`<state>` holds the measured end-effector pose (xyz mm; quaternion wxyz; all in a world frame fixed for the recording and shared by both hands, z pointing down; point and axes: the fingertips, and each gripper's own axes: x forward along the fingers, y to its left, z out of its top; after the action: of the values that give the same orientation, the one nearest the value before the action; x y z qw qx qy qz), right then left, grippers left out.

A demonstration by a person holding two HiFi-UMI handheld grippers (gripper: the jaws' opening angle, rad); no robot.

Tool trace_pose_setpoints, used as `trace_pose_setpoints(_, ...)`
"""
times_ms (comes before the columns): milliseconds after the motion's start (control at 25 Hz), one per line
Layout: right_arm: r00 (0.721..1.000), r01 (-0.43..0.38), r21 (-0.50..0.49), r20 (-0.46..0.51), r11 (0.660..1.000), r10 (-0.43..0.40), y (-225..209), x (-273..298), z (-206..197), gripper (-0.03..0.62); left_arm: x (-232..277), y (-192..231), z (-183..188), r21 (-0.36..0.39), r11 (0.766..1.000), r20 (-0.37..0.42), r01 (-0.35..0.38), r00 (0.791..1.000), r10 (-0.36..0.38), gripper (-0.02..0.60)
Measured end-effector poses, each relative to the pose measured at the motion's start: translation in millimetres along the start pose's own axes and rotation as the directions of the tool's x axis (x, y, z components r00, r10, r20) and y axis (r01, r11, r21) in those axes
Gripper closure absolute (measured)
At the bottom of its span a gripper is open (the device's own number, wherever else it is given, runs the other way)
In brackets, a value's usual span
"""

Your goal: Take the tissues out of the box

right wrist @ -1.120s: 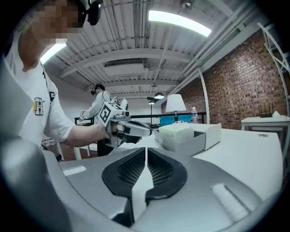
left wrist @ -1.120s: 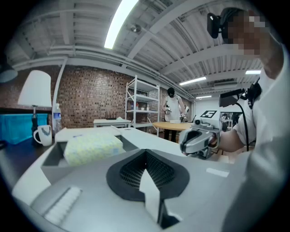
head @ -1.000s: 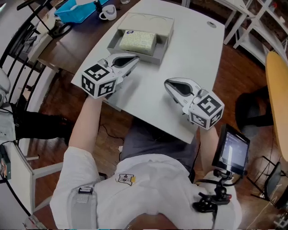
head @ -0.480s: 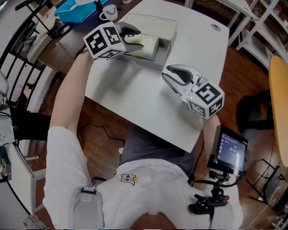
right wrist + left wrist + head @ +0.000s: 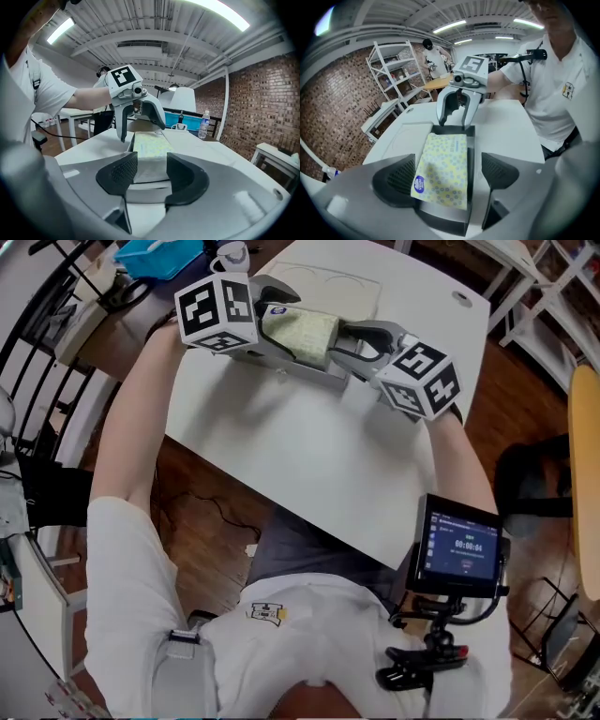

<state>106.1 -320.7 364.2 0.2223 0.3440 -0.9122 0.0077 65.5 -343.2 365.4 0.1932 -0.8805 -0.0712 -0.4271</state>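
Note:
A yellow-patterned tissue pack lies in the open grey box on the white table. My left gripper is at the pack's left end, and my right gripper faces it from the right end. In the left gripper view the pack sits between the left gripper's dark pads without being pressed; the jaws are opening. In the right gripper view the pack's near end lies between the right gripper's pads, which are also opening.
The box's beige lid lies behind it. A blue bin and a mug stand on the dark table at back left. A screen on a mount hangs at my right hip. Shelving and a water bottle stand farther off.
Both grippers moved from the table's near part up to the box, the left one first. Their jaws, shut earlier, now stand apart around the pack's two ends.

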Motion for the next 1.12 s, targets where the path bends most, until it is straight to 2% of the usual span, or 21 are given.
trace_pose_setpoints(200,1.0,-0.007,-0.007,-0.021,1.0,0.007,-4.1,-2.4,-2.8,0.405,6.5,2.4,-3.4,0.009,0.999,-0.04,0.032,0.999,-0.031,0.155)
trace_pose_setpoints(400,0.999,-0.027,-0.012,-0.041,1.0,0.026,-5.8,0.2,-2.1,0.395,24.3,0.8,-13.0,-0.003,0.996,-0.092,0.094,0.991,-0.094,0.155)
trace_pose_setpoints(800,0.998,-0.052,0.015,-0.023,0.999,0.052,-9.4,-2.2,0.5,0.395,26.3,5.9,-11.0,-0.035,0.996,-0.046,0.081,0.995,-0.083,0.205)
trace_pose_setpoints(960,0.998,-0.045,-0.003,-0.031,0.999,0.045,-11.3,-0.2,4.5,0.407,21.6,10.5,-11.6,-0.019,0.999,-0.06,0.051,0.997,-0.052,0.213)
trace_pose_setpoints(1120,0.999,-0.039,-0.009,0.002,0.999,0.039,-14.3,-1.9,24.7,0.414,2.9,20.7,-6.6,-0.002,1.0,-0.053,0.01,0.999,-0.01,0.215)
